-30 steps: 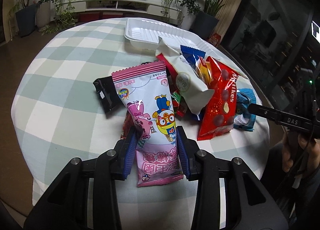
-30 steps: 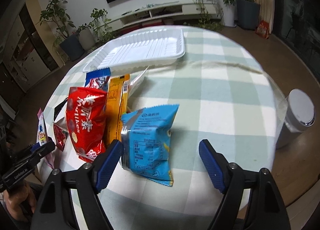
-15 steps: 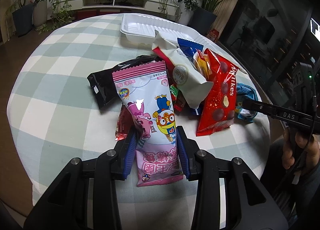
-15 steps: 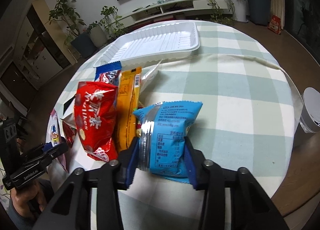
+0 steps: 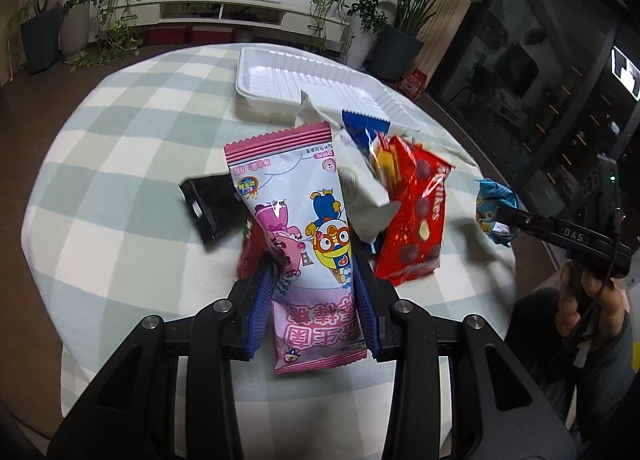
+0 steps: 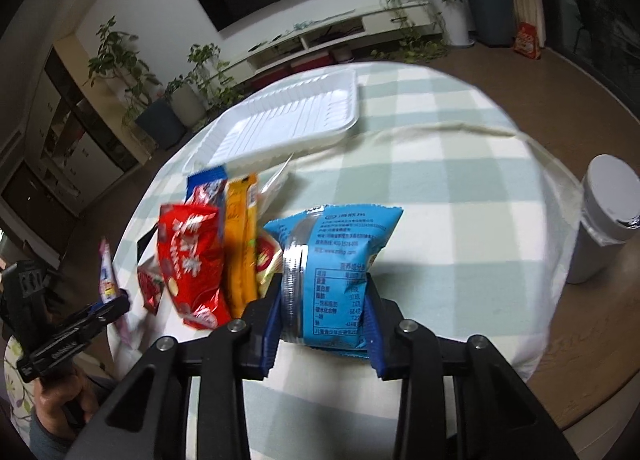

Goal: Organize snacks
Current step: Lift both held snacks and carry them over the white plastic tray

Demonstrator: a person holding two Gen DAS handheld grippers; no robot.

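— Checked cloth is covering the round table (image 5: 120,188), soft and rumpled, with the ribbed white plastic tray (image 5: 288,76) sitting behind the glossy snack heap.

— And the grippers?

— Left gripper (image 5: 316,296) is still pinching the crinkly pink packet (image 5: 304,236). Right gripper (image 6: 324,324), wide a second ago, is now squeezing the blue foil packet (image 6: 336,260), raised slightly.

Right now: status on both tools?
Left tool clamped on pink packet. Right tool clamped on blue packet. White tray beyond the snack pile.
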